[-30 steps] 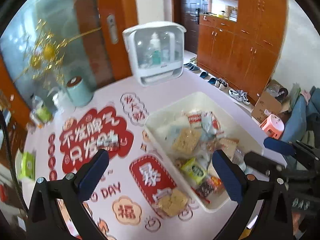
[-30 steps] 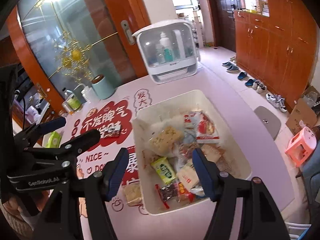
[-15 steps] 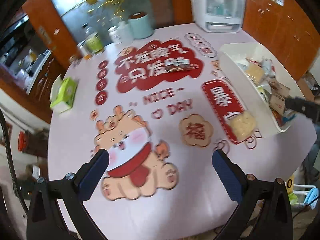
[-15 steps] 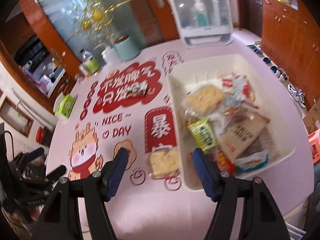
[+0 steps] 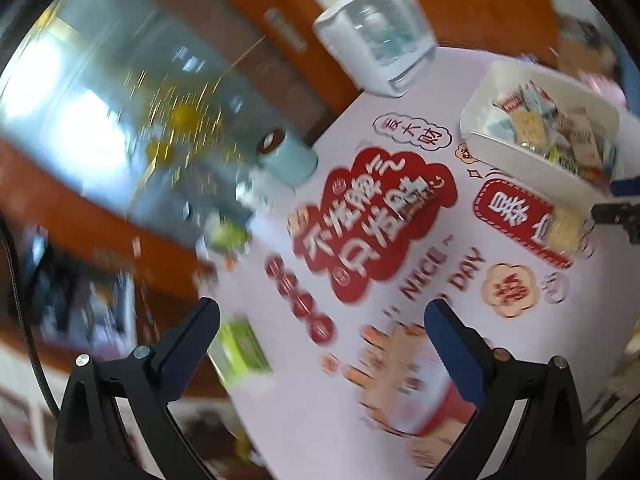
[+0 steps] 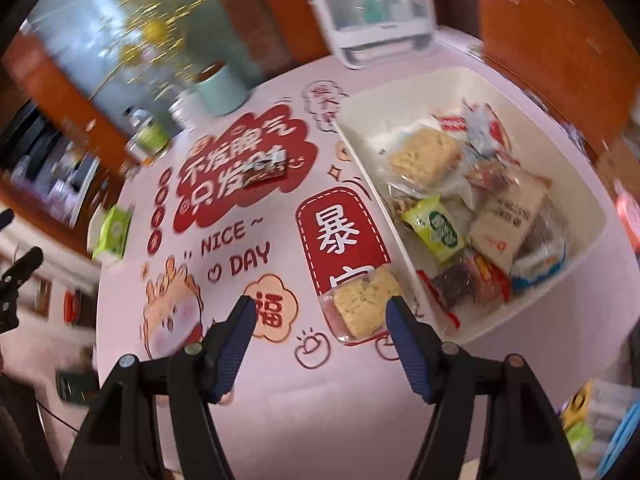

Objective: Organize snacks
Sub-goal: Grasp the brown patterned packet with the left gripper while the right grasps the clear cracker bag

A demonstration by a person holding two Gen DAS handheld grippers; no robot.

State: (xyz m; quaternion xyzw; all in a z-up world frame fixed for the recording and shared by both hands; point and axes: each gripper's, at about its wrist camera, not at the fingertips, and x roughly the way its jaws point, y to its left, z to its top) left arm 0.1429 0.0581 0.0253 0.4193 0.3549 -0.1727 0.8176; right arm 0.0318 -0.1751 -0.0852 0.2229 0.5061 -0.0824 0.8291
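Note:
A white bin (image 6: 404, 96) full of wrapped snacks stands on the right of the printed table. A clear packet with a pale rice cracker (image 6: 366, 304) lies on the table beside the bin's left wall. My right gripper (image 6: 320, 308) is open just in front of it, the packet close to the right fingertip and not touched. A dark snack bar (image 6: 266, 172) lies on the red cloud print. My left gripper (image 5: 322, 312) is open and empty over the table's left part, far from the bin (image 5: 516, 164), the cracker packet (image 5: 564, 230) and the bar (image 5: 420, 204).
A white cabinet with a clear front (image 6: 376, 12) stands at the back of the table. A mint canister (image 6: 222, 88) and small jars are at the back left. A green tissue pack (image 6: 114, 230) sits near the left edge. Wooden doors and cupboards surround the table.
My left gripper swung away from the bin to the table's left side and rolled. My right gripper came down from over the bin to the cracker packet on the table.

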